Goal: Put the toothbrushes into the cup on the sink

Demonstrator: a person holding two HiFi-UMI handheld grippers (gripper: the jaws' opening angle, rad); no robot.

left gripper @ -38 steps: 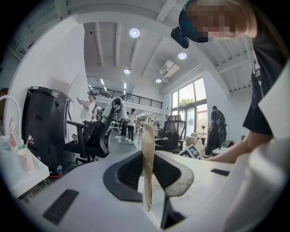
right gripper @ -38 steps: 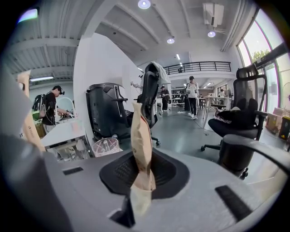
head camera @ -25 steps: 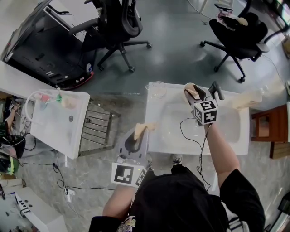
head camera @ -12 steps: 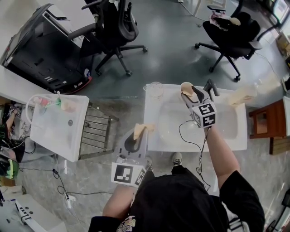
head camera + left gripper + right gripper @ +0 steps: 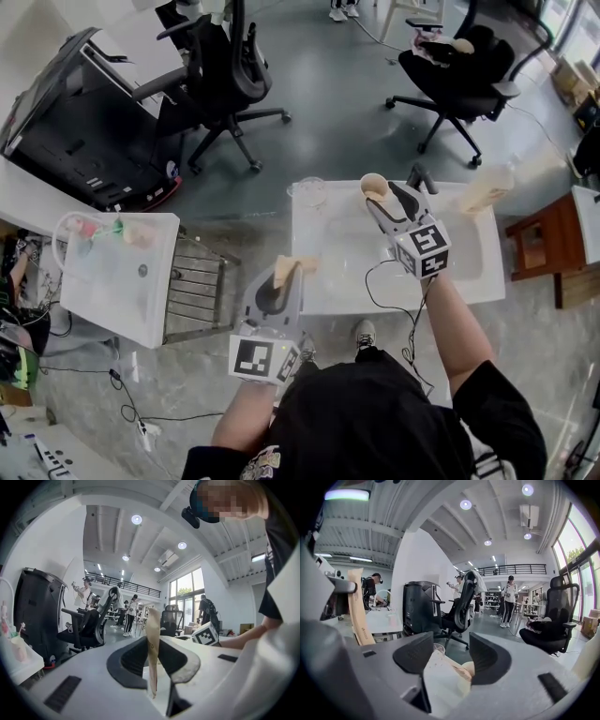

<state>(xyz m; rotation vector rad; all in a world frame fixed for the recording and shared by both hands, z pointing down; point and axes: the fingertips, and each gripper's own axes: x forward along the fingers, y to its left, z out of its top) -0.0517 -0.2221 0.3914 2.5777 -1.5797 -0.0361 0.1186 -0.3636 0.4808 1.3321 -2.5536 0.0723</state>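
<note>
The left gripper (image 5: 279, 286) is clenched on a wooden toothbrush (image 5: 153, 644) — the flat handle stands upright between its jaws, pinched edge-on, and rises past their tips. In the head view this gripper sits at about 7 o'clock from the white sink (image 5: 469, 281), off its near left corner. The toothbrush's top reaches the sink's left edge at roughly 8 o'clock.

The right gripper (image 5: 451, 656) hovers over the far part of the sink, aimed toward 11 o'clock. Its jaws have just been opening and now stand wide, released, with nothing pinched between them. Through the gap show the sink, a beige cup (image 5: 373, 186) close below and a glass cup (image 5: 310, 192) farther off to the left.

The beige cup stands on the sink's far rim at about 12 o'clock, just beside the right gripper's tips. The glass cup stands at the 11 o'clock corner. Whether either cup holds a toothbrush I cannot tell. A pale bottle (image 5: 487, 192) is at the 2 o'clock corner — well apart from both grippers.
</note>
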